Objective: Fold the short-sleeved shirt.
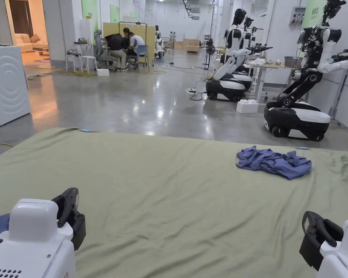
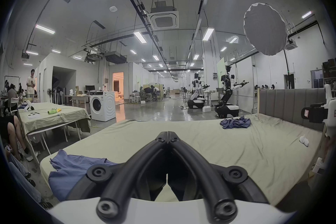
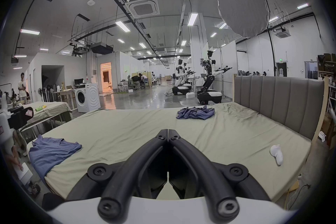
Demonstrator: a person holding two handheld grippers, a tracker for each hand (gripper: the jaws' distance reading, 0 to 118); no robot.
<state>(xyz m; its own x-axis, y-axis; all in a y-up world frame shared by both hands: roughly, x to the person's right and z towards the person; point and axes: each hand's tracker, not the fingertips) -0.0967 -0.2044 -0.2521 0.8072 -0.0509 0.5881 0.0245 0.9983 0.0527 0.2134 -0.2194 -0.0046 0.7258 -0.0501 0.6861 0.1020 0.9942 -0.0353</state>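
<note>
Both tools, left (image 2: 167,134) and right (image 3: 167,131), are held together over the bed (image 1: 162,188), well apart from the crumpled shirt (image 1: 274,162)

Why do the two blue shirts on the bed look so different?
The far blue shirt is scrunched into a wrinkly heap, while the near blue shirt lies mostly flat. The far one sits near the headboard, away from the edge; the near one hangs over the bed's corner. Both are the same blue, and no tool touches either.
</note>
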